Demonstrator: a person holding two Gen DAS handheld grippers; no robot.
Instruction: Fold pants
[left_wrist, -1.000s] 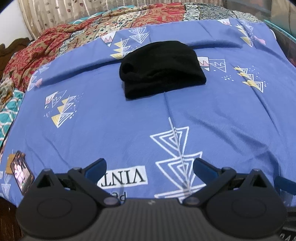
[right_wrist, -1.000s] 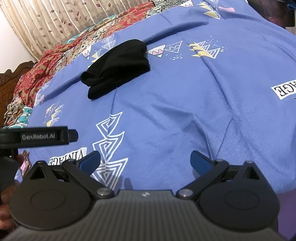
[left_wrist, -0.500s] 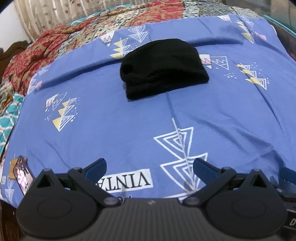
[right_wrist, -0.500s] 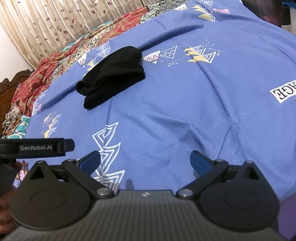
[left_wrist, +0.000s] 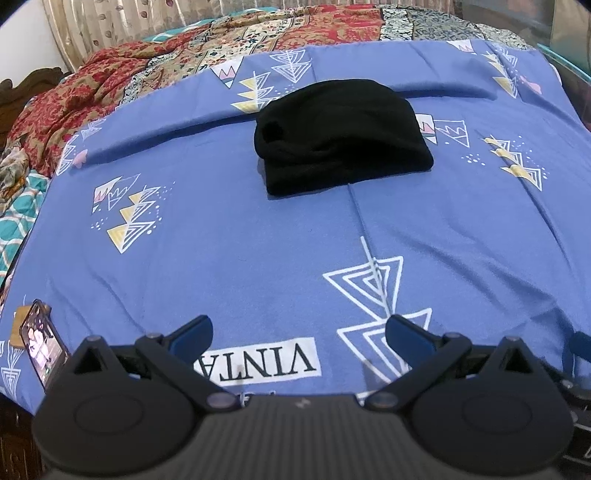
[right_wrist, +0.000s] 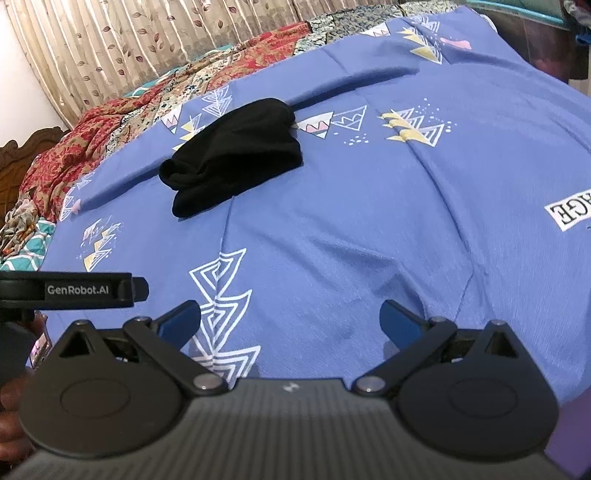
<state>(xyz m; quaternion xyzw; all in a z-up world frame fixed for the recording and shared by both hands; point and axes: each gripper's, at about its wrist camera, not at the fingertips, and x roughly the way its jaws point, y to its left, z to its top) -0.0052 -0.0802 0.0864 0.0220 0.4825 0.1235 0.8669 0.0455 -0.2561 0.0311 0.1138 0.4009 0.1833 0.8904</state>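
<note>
Black pants (left_wrist: 341, 136) lie folded into a compact bundle on the blue patterned bedsheet (left_wrist: 240, 240), far ahead of both grippers. They also show in the right wrist view (right_wrist: 232, 155), up and to the left. My left gripper (left_wrist: 298, 334) is open and empty, low over the sheet's near edge. My right gripper (right_wrist: 290, 315) is open and empty, also near the front of the bed. The left gripper's body (right_wrist: 74, 290) shows at the left of the right wrist view.
A phone (left_wrist: 42, 349) lies at the bed's near left corner. A red and beige patterned quilt (left_wrist: 184, 62) is bunched along the far side, with curtains (right_wrist: 129, 44) behind. A teal checked cloth (left_wrist: 14, 221) lies at the left. A wooden headboard (right_wrist: 14, 155) stands at the left.
Both grippers have tilted or drawn back slightly, so the pants sit a little higher and farther in both views. The pants have not moved. Both grippers stay open.
</note>
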